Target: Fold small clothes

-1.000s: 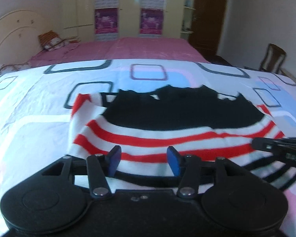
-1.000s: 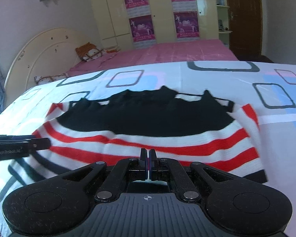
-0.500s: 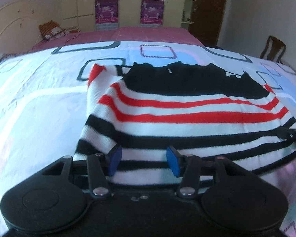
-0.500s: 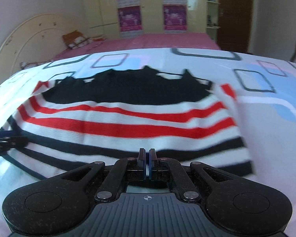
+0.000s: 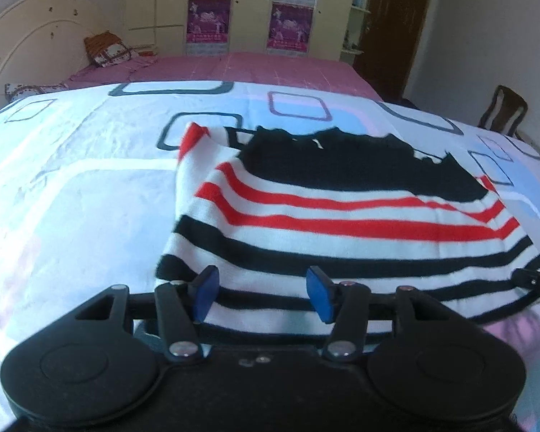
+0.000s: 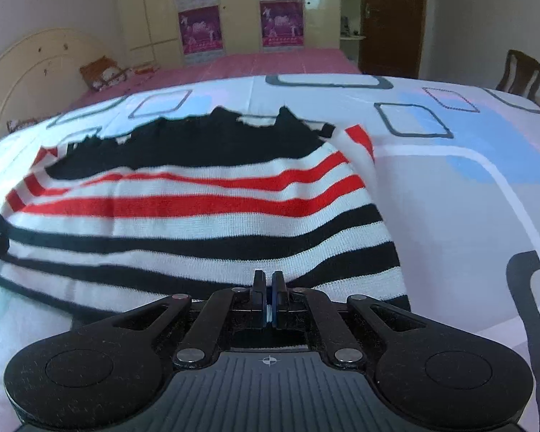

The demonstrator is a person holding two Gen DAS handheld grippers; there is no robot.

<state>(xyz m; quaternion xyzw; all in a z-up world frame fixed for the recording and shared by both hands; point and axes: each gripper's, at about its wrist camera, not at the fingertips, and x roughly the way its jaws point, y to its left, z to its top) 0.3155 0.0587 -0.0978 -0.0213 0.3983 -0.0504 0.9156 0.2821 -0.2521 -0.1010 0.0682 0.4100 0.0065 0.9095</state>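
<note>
Striped knit sweater: white body with red bands across the middle, black bands toward the near hem, and a solid black panel at the far end. Lies spread on the bedsheet, hem nearest both cameras, far black edge uneven. One red-and-white sleeve or side fold shows at the far left corner in the left wrist view and at the far right in the right wrist view.

Left tool: blue pads apart and opening; the near-left portion of the sweater's hem lies in the gap, with neither pad pressing on the cloth.

Right tool: jaws together at the near-right hem of the sweater; a sliver of pale cloth shows between the pads, so it appears clamped on the hem. Its dark tip also enters the left wrist view at the right edge, touching the hem there.

Bedsheet: white with pale blue and pink blocks and dark rounded-rectangle outlines; covers the bed under the sweater.

Background items: pink bedspread beyond the sheet; cream headboard at left; patterned pillow near it; cream wardrobe with purple posters; dark wooden door; wooden chair at right.
</note>
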